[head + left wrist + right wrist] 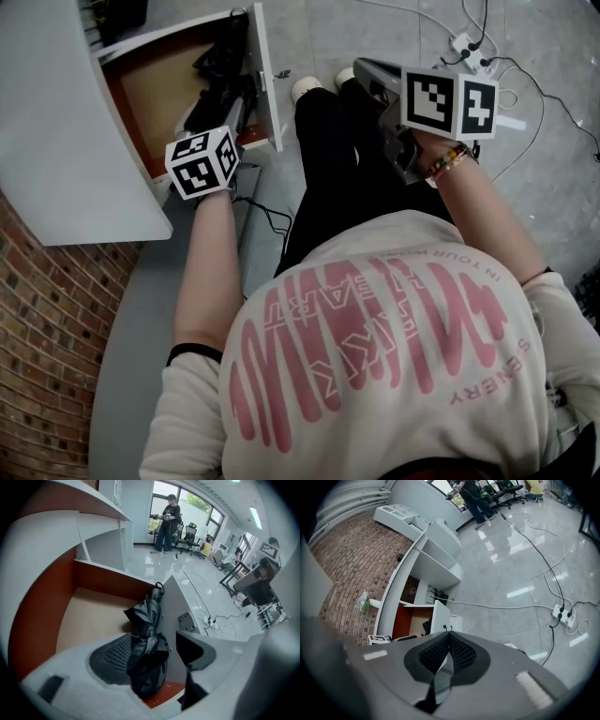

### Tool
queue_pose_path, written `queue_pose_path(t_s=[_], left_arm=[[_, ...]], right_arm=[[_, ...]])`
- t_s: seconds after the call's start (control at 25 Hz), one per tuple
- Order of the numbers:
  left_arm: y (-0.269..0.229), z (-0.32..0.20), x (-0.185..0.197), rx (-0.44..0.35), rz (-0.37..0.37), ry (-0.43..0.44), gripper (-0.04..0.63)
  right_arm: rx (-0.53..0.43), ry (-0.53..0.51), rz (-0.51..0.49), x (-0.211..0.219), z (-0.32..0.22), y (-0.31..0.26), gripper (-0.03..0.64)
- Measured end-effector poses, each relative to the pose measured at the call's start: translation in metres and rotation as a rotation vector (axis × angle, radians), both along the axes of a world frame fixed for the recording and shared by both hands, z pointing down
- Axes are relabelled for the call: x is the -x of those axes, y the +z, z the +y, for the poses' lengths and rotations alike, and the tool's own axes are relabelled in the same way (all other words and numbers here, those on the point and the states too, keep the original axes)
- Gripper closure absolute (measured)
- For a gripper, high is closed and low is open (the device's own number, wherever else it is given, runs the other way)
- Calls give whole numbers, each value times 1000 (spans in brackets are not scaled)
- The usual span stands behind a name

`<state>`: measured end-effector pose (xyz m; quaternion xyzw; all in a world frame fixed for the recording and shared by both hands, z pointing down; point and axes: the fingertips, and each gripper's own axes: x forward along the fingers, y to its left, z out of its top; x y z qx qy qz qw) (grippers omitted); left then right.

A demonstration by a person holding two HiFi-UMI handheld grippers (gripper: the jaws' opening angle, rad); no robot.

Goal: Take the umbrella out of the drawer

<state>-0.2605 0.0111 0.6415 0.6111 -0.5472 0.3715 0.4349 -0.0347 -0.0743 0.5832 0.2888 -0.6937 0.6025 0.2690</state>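
Left gripper (152,641) points down into the open drawer (89,616), 2 fingers spread wide to straddle the folded umbrella (146,630) between them, not yet gripped; right gripper (447,637), well apart, has fingers closed on nothing.

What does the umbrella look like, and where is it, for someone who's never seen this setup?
Find the white cabinet by the brick wall; its open drawer has red-brown sides and a tan floor. The umbrella lies along the drawer's white front panel: a folded bundle of crumpled black fabric, the only dark, soft thing against those flat panels.
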Motion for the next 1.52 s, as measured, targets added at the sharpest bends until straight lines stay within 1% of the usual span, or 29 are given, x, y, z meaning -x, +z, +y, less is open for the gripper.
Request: queue_pose_path(t_s=[0.2,0.32,0.52,0.68,0.8,1.08,1.28,1.52], left_arm=[[14,-4,-1,28,-26,30,283],[22,-2,-1,58,-36,52,273],[44,-3,5,106,-60,92,264],[59,-1,3,142,-61,126,264],[63,-3,3,149,-63,130,261],[77,-8,8,172,-87,148,265],[86,-8,10,184,-99,140,267],[93,-6,11,196,-116,152,267]], right_arm=[[10,30,13,-15,-4,5,606],[15,51,14,-22,-6,4,606],[31,58,7,-19,-7,18,606],[49,62,-6,-17,-7,24,606],[57,67,-17,-15,-8,24,606],[71,81,-13,-21,-14,32,606],[81,84,-5,-25,-17,37,606],[96,95,2,-31,-17,44,606]])
